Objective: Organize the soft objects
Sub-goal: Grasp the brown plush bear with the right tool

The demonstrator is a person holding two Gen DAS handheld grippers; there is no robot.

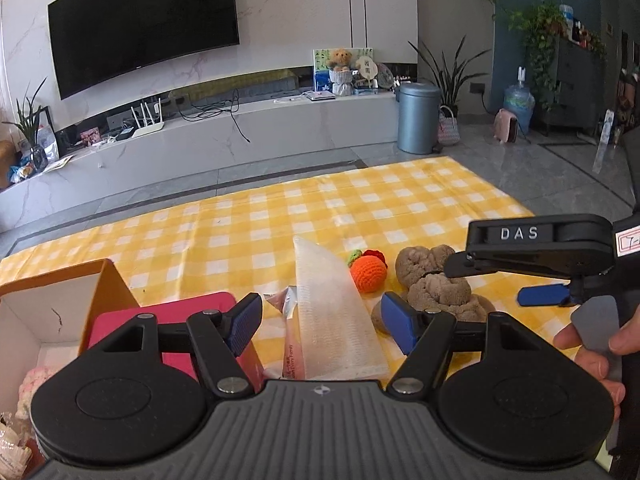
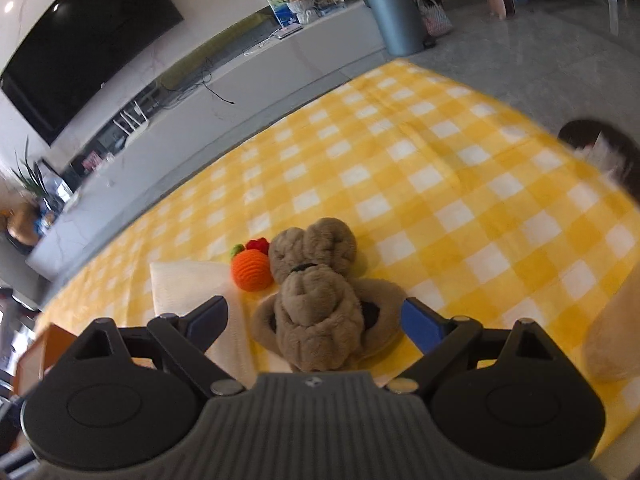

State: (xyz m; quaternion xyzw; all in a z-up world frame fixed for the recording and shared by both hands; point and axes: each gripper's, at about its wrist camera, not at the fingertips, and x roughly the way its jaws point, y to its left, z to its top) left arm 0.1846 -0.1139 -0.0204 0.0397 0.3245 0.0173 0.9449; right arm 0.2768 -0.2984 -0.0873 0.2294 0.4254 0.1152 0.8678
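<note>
Your left claw (image 1: 319, 322) wide open over white pad (image 1: 340, 320); right claw (image 2: 316, 322) open astride brown plush (image 2: 320, 320); yellow checked table (image 2: 460, 184) bare beyond, grey floor (image 1: 520, 168) past edge.

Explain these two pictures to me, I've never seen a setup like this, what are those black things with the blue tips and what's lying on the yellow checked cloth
There is no robot here. A person holds a hand-operated clamp tool in each hand, and each tool carries a wide-angle camera that looks forward along its two blue-tipped fingers. One picture comes from the left tool, the other from the right.

In the left view, the left gripper is open, with a clear bubble-wrap pouch lying in front of it. The right gripper and part of the person's hand show at the side.

In the right view, the right gripper is open too, around a brown plush toy without pressing on it.

On the yellow checked cloth also lie an orange crocheted fruit and, in the left view, a pink box beside an open cardboard box. Nothing is held.
</note>
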